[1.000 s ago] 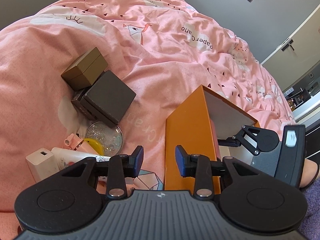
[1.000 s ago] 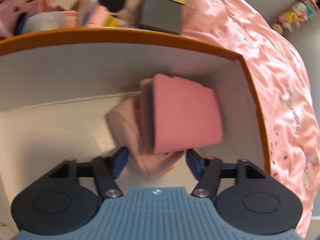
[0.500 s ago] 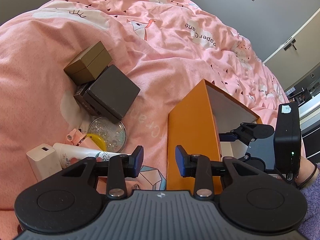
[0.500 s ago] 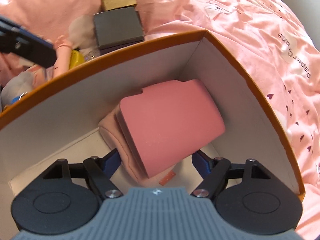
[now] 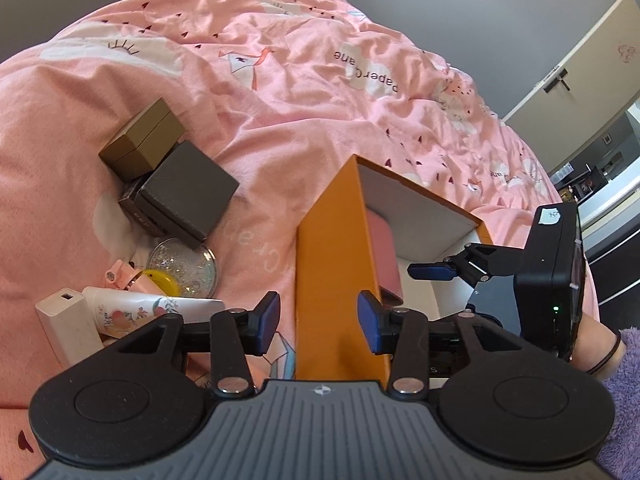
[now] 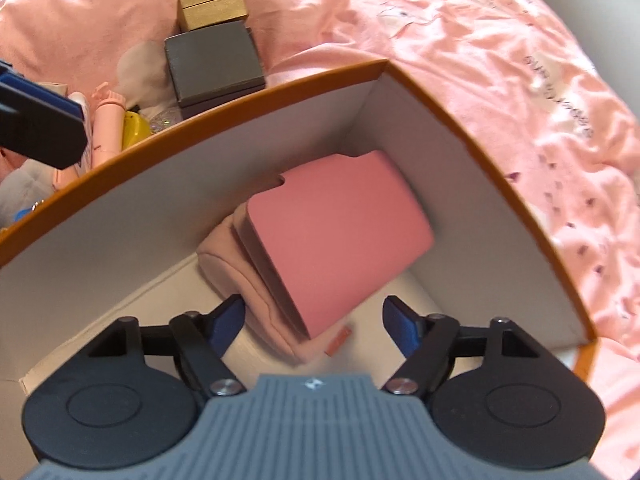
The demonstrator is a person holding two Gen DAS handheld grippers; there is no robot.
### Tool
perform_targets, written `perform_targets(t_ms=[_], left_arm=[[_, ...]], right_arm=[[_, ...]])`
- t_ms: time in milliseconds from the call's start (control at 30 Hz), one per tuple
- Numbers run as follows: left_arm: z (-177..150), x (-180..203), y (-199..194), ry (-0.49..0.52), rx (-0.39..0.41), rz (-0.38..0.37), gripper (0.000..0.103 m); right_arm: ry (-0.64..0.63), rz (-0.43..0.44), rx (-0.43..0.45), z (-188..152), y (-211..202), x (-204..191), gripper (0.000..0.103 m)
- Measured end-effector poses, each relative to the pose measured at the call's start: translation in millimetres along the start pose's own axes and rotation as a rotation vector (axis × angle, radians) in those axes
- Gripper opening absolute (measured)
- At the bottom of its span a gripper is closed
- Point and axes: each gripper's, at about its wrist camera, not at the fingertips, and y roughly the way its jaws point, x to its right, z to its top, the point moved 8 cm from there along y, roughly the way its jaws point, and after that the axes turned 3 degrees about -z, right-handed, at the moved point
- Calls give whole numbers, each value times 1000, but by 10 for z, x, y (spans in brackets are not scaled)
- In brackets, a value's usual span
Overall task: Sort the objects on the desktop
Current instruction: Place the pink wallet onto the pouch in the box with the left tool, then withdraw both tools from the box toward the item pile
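Pink case [image 6: 340, 236] lying inside the orange box [image 6: 460, 120]
Right tongs [image 6: 314, 320] spread wide around it, not gripping; left tongs [image 5: 318, 322] gape empty astride the box's near wall.

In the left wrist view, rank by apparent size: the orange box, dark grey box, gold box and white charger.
1. orange box, though it sits nearest the camera, which inflates it.
2. dark grey box.
3. gold box, somewhat smaller and farther back.
4. white charger, partly hidden by the left tongs, so its rank is unsure.
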Motion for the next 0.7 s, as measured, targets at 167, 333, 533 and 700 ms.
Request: perform_targets(t_ms=[167, 333, 533, 700], left_arm=[[-88, 154, -39, 47, -7, 24, 49], [-214, 305, 7, 107, -35, 58, 51], [-329, 388, 143, 161, -85, 127, 50], [-398, 375, 236, 168, -128, 156, 27]], right_arm=[[43, -111, 45, -104, -349, 124, 77], [203, -225, 149, -362, -895, 377, 77], [503, -255, 145, -908, -1153, 754, 68], [680, -149, 109, -1188, -1000, 808, 42]])
